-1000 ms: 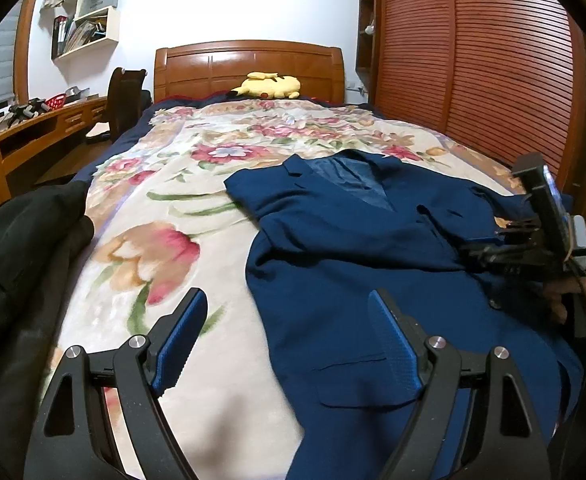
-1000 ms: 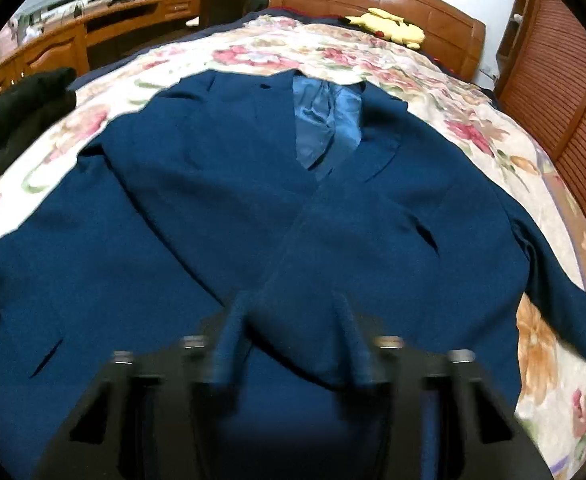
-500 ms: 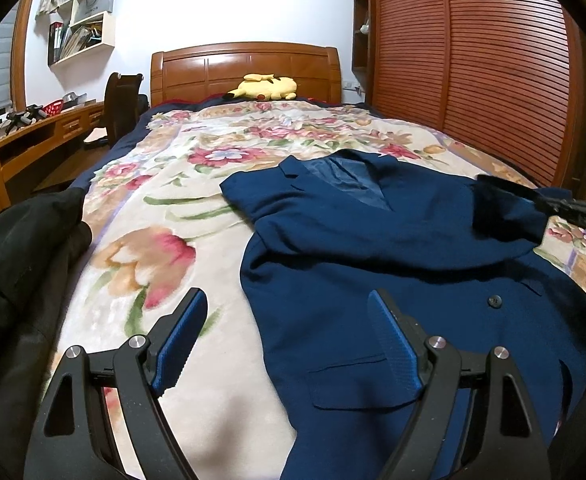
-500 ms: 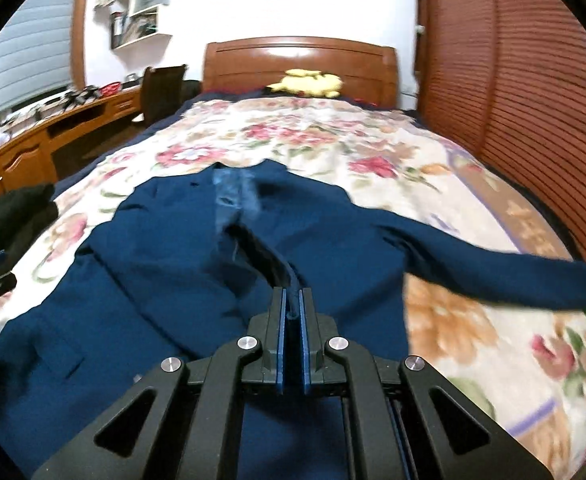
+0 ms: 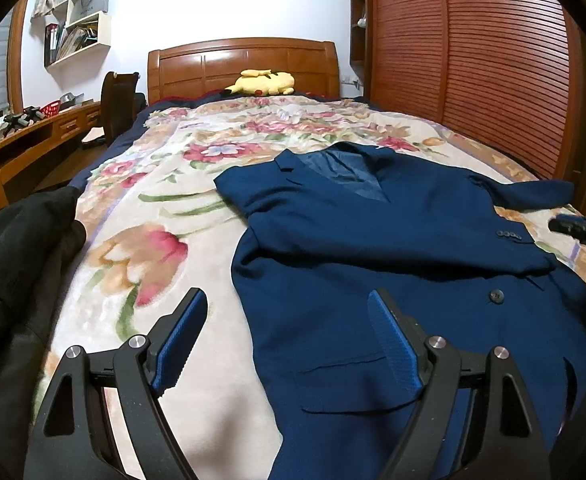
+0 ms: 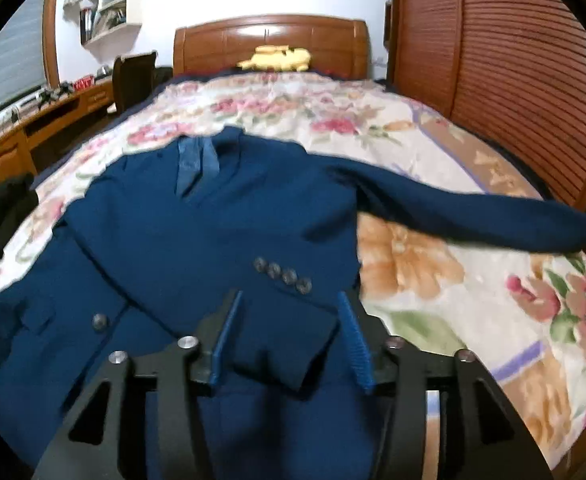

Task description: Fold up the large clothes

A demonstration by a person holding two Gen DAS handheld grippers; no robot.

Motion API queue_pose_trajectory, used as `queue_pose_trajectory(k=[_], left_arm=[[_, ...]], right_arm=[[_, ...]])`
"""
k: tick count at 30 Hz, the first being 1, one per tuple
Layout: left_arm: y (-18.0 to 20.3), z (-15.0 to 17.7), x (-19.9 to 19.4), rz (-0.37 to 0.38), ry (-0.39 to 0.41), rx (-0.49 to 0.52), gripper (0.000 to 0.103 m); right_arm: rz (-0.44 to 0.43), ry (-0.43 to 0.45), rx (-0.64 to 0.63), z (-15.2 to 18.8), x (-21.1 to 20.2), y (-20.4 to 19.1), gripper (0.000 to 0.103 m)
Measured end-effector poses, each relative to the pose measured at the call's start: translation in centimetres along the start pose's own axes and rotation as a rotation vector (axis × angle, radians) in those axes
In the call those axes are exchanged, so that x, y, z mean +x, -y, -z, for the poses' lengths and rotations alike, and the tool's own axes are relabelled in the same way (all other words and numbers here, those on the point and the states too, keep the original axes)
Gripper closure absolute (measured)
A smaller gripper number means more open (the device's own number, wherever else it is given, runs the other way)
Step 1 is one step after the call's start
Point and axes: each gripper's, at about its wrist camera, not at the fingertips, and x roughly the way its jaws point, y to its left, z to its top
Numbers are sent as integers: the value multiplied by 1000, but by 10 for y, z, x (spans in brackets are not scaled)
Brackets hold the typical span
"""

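A navy blue suit jacket (image 5: 393, 248) lies face up on the floral bedspread (image 5: 141, 240). Its one sleeve is folded across the chest, its cuff with buttons (image 6: 281, 274) lying near the right edge. The other sleeve (image 6: 473, 216) stretches out to the right over the bedspread. My left gripper (image 5: 287, 336) is open and empty above the jacket's lower left hem. My right gripper (image 6: 289, 340) is open, its fingers either side of the folded sleeve's cuff end, not holding it. It shows at the right edge of the left wrist view (image 5: 585, 230).
A dark garment (image 5: 17, 264) is heaped on the bed's left side. A yellow plush toy (image 5: 263, 82) lies by the wooden headboard (image 5: 241, 64). A wooden slatted wardrobe (image 5: 473, 64) runs along the right. A desk (image 5: 25, 140) and chair (image 5: 119, 104) stand at the left.
My right gripper carried the sleeve across the jacket's chest, laid it down and opened. The left gripper stayed open and almost still.
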Motion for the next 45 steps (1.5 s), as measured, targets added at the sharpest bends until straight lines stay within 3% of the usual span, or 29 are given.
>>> queue_pose_trajectory(k=[12,20,26,33,40,45], left_arm=[[2,-3,7,-28,-8,-11,20],[-9,-11,12,-41,-23,-46,20],[-13,-28,24,-53,-46,8,20],[-29,-52,66,-33,-95,-20,20],[-40,-84,124,-5,-141,-50,34],[-42,-100,172,-33,-190,-23,34]], right_arm=[[-136,73,-42,-33,67,-32,51],[-190,19,-161,-22,107,-55,51],[-229,-32,-195,-10,124,-52,51],[-264,-8,-226,-21,113,-49,51],[-264,-33,-215,-18,116,-56,51],[-256,-42,-238,-23,116,-62,51]])
